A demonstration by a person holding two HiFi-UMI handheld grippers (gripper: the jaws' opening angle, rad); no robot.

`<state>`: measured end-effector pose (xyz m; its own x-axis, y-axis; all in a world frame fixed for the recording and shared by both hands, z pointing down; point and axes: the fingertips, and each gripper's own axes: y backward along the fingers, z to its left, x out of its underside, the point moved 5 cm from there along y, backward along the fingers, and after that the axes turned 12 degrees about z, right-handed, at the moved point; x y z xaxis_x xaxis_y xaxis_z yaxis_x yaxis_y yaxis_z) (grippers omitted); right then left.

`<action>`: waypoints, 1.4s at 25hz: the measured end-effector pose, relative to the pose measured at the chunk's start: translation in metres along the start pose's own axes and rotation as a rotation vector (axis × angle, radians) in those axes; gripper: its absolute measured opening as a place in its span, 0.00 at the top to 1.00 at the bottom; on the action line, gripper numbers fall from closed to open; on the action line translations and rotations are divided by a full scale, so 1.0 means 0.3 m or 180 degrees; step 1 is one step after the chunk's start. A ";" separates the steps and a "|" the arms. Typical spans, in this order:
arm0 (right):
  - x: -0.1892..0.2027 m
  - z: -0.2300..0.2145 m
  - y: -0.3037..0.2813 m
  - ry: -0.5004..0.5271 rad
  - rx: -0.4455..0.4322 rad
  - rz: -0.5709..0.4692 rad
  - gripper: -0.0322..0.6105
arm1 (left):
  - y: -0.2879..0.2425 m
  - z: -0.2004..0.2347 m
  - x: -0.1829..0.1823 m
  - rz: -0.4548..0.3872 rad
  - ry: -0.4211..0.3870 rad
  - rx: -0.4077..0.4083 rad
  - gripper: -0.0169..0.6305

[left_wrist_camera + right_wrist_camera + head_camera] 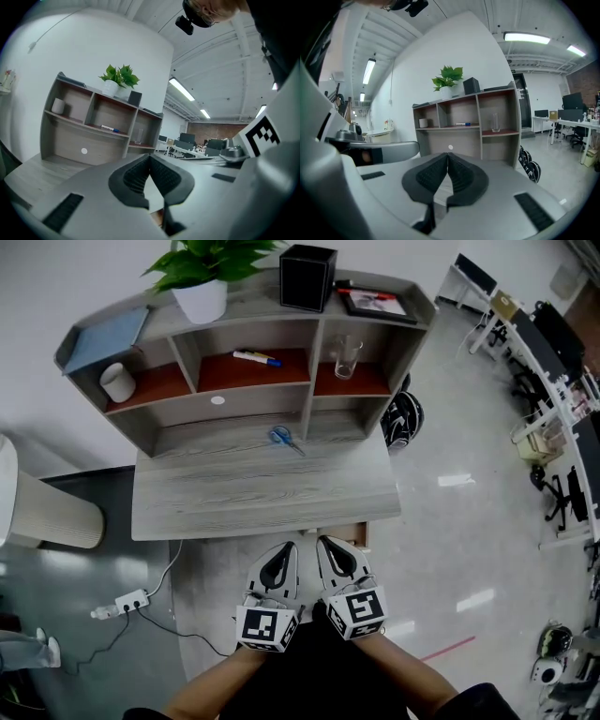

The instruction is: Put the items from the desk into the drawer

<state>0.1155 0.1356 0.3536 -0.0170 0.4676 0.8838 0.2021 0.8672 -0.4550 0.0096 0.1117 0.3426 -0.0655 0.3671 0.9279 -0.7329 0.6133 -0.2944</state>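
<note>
Grey wood-grain desk [262, 488] carries one pair of blue-handled scissors [281, 437] near the foot of the hutch [253, 304]; the shelves above hold one marker [256, 358], one glass [345, 357] and one white cup [118, 382], with one potted plant [202, 277] and one black box [307, 277] on top. The left gripper [284, 549] and the right gripper [326, 545] hang side by side short of the desk's front edge; each claw's jaws are pressed together on nothing, touching no item. The drawer [359, 532] shows only as a sliver under the desk edge; its inside is hidden.
</note>
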 end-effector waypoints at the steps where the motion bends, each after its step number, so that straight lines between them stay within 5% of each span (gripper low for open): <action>1: 0.005 0.011 -0.008 -0.0007 0.0009 0.0028 0.92 | 0.006 0.016 0.002 -0.0005 0.0021 0.0017 0.97; 16: 0.051 0.102 -0.263 0.0082 -0.0119 0.0562 0.92 | 0.122 0.265 0.079 0.0044 0.0170 -0.0110 0.97; 35: 0.101 -0.311 -0.896 0.0706 -0.0101 0.1263 0.91 | -0.222 0.447 0.016 0.0253 0.0078 -0.0394 0.97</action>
<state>0.1521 -0.0994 0.5130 0.2772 0.7118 0.6453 0.1805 0.6211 -0.7627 -0.0328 -0.0211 0.3975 -0.1023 0.4339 0.8951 -0.6369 0.6626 -0.3939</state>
